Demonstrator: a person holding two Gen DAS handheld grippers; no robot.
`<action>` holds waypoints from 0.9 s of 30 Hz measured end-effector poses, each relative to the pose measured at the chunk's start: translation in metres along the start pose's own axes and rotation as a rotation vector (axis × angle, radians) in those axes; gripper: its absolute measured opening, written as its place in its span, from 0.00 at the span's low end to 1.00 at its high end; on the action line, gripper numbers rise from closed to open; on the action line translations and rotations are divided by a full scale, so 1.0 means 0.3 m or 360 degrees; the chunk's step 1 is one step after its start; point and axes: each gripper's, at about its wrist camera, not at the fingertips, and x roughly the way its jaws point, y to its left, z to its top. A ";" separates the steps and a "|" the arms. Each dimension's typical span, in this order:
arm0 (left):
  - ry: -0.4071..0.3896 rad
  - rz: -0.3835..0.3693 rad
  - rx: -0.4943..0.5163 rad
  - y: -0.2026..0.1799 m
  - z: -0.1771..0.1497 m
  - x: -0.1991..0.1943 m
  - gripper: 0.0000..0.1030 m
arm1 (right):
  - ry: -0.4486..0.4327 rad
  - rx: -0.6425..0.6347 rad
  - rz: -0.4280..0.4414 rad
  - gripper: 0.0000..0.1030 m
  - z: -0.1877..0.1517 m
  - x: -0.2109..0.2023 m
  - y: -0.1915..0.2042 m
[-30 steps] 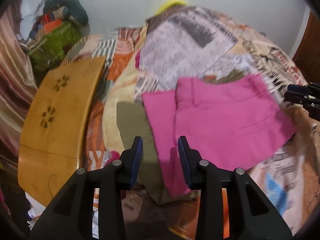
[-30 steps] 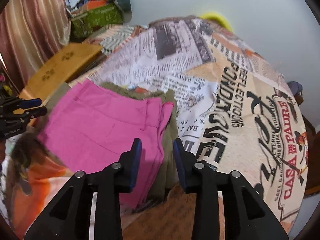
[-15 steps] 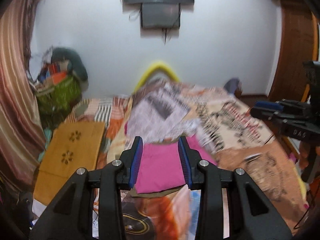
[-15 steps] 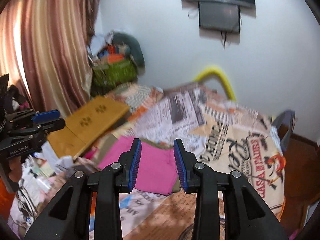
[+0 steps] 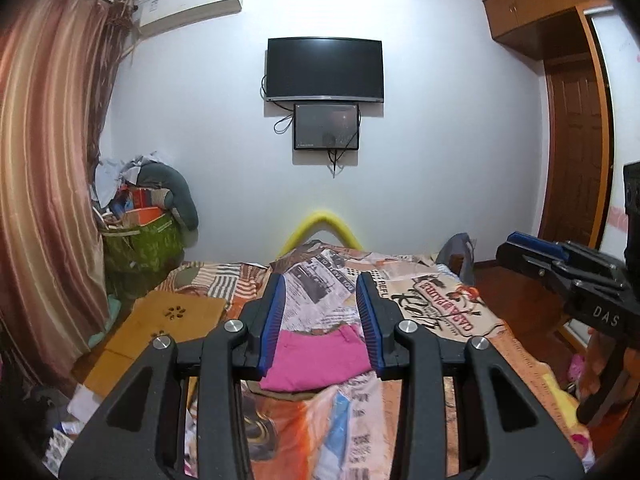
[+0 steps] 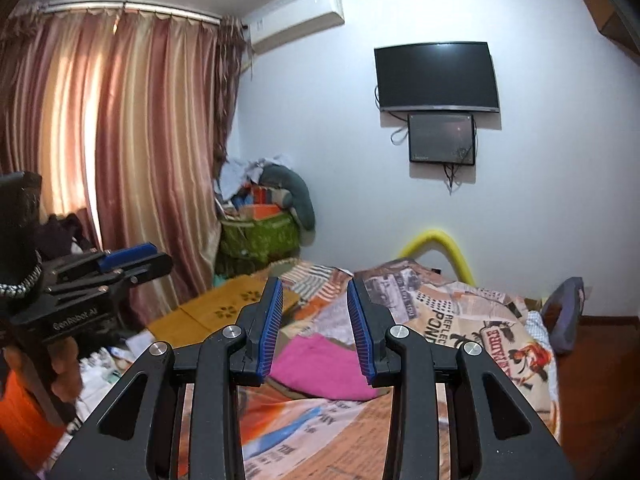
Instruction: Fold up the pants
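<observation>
Left gripper (image 5: 320, 316) and right gripper (image 6: 315, 320) hovering partly open, holding nothing, well above folded pink pants (image 5: 316, 358) lying on bed (image 6: 460, 320). Curtain (image 6: 120, 140) showing fully in right view only; door (image 5: 576, 152) in left only.

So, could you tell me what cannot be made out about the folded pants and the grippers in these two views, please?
- Pink pants: in the left wrist view the left gripper covers both side edges; in the right wrist view the right gripper covers them.
- Olive garment beneath: only a sliver shows under the pants.
- Right gripper in the left wrist view: cut off by the right edge.
</observation>
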 end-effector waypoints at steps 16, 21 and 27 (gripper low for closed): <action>-0.0142 0.0073 -0.0023 -0.061 -0.081 -0.249 0.80 | -0.0203 0.0023 0.0009 0.75 -0.051 -0.164 0.071; -0.0156 0.0051 -0.0040 -0.067 -0.085 -0.265 0.94 | -0.0238 0.0020 -0.0034 0.86 -0.059 -0.194 0.076; -0.0181 0.0071 -0.0042 -0.079 -0.094 -0.282 0.99 | -0.0237 0.0072 -0.0065 0.99 -0.068 -0.188 0.057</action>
